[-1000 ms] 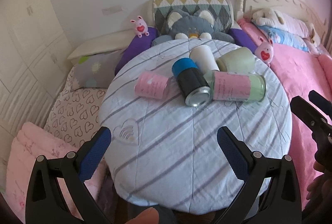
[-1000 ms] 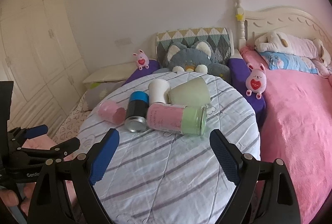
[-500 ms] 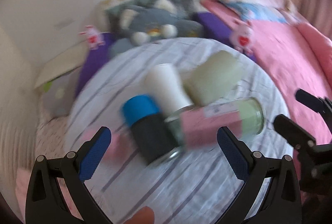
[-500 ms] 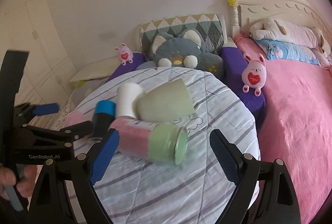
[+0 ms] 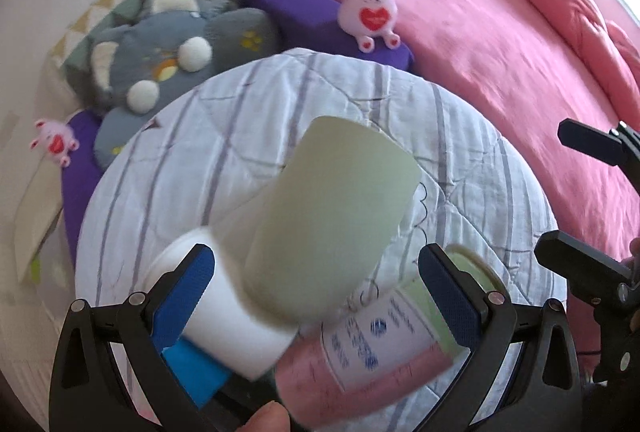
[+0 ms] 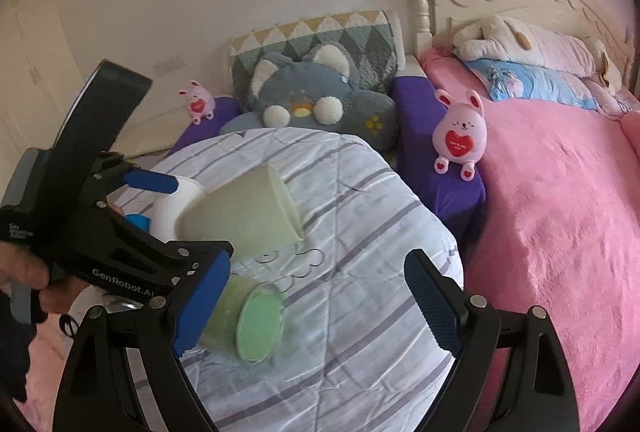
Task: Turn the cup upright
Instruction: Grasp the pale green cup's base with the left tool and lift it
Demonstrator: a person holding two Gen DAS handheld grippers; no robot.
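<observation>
- Blue-padded, the left gripper stands with its jaws wide apart over the near edge of the round striped table, gripping nothing.
- Between its pads lie four visible containers on their sides: a pale green cup, a white cup, a pink-and-green jar, and a blue-capped can, mostly hidden.
- The right gripper is also spread open, empty, above the table's near right edge.
- Two pink bunny toys sit behind the table; the near cups are blurred.
</observation>
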